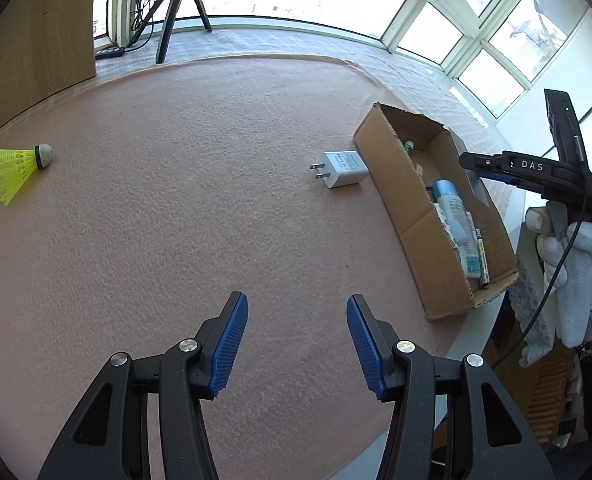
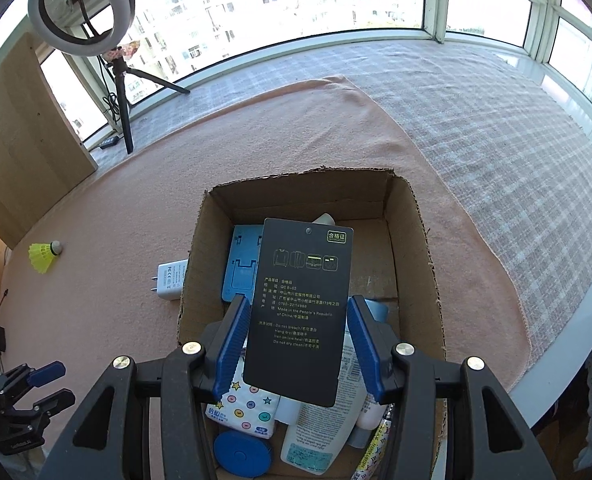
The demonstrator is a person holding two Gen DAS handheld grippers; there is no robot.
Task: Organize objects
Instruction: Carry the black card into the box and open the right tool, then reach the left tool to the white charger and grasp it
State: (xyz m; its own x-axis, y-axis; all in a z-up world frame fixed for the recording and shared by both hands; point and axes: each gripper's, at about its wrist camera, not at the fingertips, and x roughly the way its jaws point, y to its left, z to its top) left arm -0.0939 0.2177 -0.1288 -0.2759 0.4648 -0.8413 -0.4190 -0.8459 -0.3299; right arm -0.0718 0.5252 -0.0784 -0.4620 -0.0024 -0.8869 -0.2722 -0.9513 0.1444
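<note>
The right tongs grip by its long edges a thin, stiff, feather-light black card tag, directly above the open cardboard box, while the left tongs stand released.

Left gripper points steeply downward, its blue-padded jaws apart with nothing between them. Right gripper, in a white-gloved hand, is also angled down, jaws apart.
</note>
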